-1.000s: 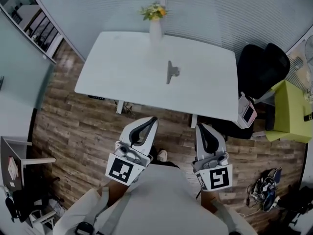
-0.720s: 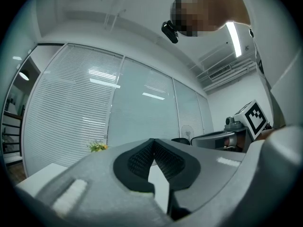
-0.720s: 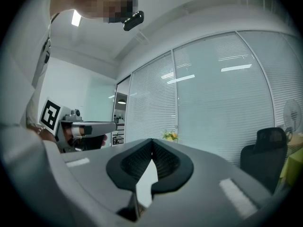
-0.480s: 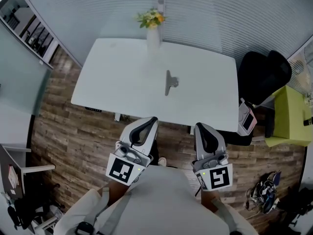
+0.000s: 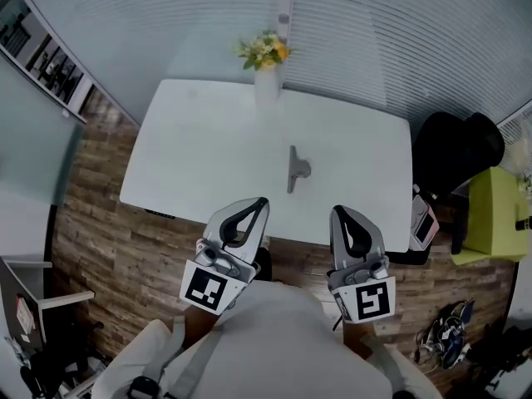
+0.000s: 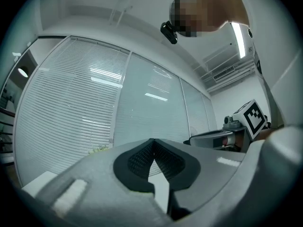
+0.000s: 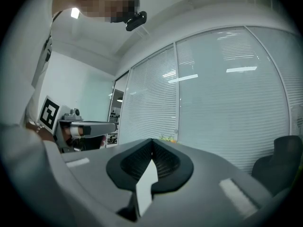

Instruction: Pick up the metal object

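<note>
Head view
- table (image 5: 199, 148): white, smooth, rectangular with rounded corners
- metal object (image 5: 296, 169): grey, a slim bar with a rounded lug on one side – lies flat right of the table's middle, towards the near edge, nothing touching it
- vase (image 5: 266, 80): pale and narrow, with yellow flowers, at the far edge
- floor (image 5: 108, 239): wood planks, mottled brown
- chair (image 5: 453, 152): black, padded, just off the table's right end
- left gripper (image 5: 263, 201): grey shell, black pad loop, marker cube at the back; tips together, nothing held
- right gripper (image 5: 337, 211): same build; tips together, empty
- change from earlier frames: table and metal object sit lower in frame, nearer the person; both gripper tips now overlap the near edge – before, they were over the floor

Left gripper view
- jaws: ribbed black pads meet at the tip; only a sliver of white table shows below it
- background: ribbed blinds (image 6: 71, 103) behind glass; right gripper alongside at the right

Right gripper view
- jaws: pressed together at the tip, nothing between
- background: blinds, flowers just past the tip, chair at the right edge, left gripper at the left
</note>
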Tool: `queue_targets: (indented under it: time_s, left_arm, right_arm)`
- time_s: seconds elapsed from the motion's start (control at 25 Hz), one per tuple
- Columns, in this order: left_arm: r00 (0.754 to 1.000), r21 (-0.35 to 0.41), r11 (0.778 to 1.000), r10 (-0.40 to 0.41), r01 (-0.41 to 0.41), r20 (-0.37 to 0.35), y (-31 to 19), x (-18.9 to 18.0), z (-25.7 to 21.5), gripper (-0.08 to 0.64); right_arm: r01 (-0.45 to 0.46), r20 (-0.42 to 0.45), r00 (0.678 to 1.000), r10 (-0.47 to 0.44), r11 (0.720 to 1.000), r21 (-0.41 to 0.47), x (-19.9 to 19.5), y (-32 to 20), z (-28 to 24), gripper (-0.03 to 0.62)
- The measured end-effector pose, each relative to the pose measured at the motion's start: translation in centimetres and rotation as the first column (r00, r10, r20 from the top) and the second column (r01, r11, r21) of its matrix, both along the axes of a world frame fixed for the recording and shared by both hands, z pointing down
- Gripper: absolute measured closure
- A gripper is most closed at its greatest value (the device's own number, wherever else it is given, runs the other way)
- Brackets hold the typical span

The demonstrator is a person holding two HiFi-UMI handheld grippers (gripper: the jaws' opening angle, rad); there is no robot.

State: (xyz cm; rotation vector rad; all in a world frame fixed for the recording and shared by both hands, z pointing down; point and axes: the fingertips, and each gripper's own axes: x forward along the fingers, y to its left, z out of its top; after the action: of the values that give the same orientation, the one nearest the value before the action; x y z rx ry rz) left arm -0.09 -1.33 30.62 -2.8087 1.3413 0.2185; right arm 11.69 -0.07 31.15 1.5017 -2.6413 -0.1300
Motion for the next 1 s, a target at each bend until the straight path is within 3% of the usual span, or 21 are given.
queue_targets:
  time_s: [0.56,0.84,1.0]
  left_arm:
    - [0.999,0.008,0.999,0.043,-0.043,-0.004,-12.1,-3.6,0.2,0.558]
    - [0.998,-0.016,0.998,0.068,-0.068,-0.01,-15.2,-3.6,1.6,0.558]
    - [0.996,-0.042,0.995,0.09,-0.09,-0.008,-16.3,-2.9,2.6,0.558]
  right_arm:
    - [-0.017,-0.012,1.0,0.017,0.999,0.034,-4.2,-11.8,-0.5,0.588]
    - [-0.04,0.029,0.999,0.04,0.999,0.002,-4.9,-14.9,0.0,0.588]
    - [-0.041,-0.005,0.999,0.041,0.999,0.001,-4.2,-15.8,0.8,0.588]
